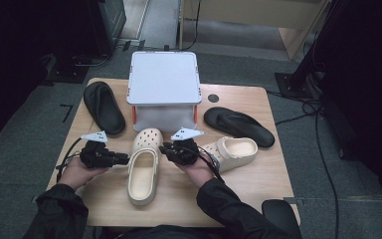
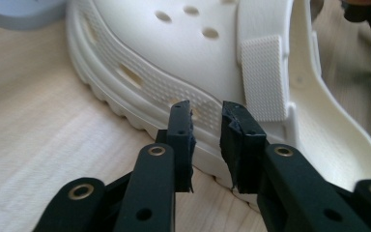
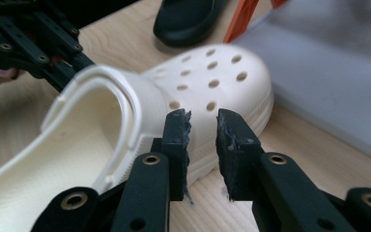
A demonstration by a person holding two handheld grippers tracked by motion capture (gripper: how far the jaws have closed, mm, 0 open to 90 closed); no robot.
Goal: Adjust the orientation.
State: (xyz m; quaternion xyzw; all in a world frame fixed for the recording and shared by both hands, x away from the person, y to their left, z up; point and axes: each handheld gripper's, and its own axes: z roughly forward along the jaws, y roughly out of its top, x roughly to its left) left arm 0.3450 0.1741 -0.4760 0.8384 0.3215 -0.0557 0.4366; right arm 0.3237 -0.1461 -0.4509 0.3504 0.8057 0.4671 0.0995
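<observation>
Cream perforated foam clog (image 1: 144,167) lying upright on the pale wooden table (image 1: 258,189), flanked by the left gripper (image 1: 124,159) and the right gripper (image 1: 165,148), likely for bracing from both sides. Jaws of both standing slightly parted, pinching nothing, just short of the clog's sidewalls. Left gripper view catching the ribbed sole edge and textured strap (image 2: 263,77); right gripper view showing the holed toe, a black rubber slide sandal (image 3: 188,19) and a grey lidded plastic box (image 3: 328,82) beyond the tips.

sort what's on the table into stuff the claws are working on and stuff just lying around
In hand:
- cream perforated foam clog, between left claw and right claw

Lying about:
- second cream clog
- black rubber slide sandal
- black flip-flop
- grey lidded plastic box
</observation>
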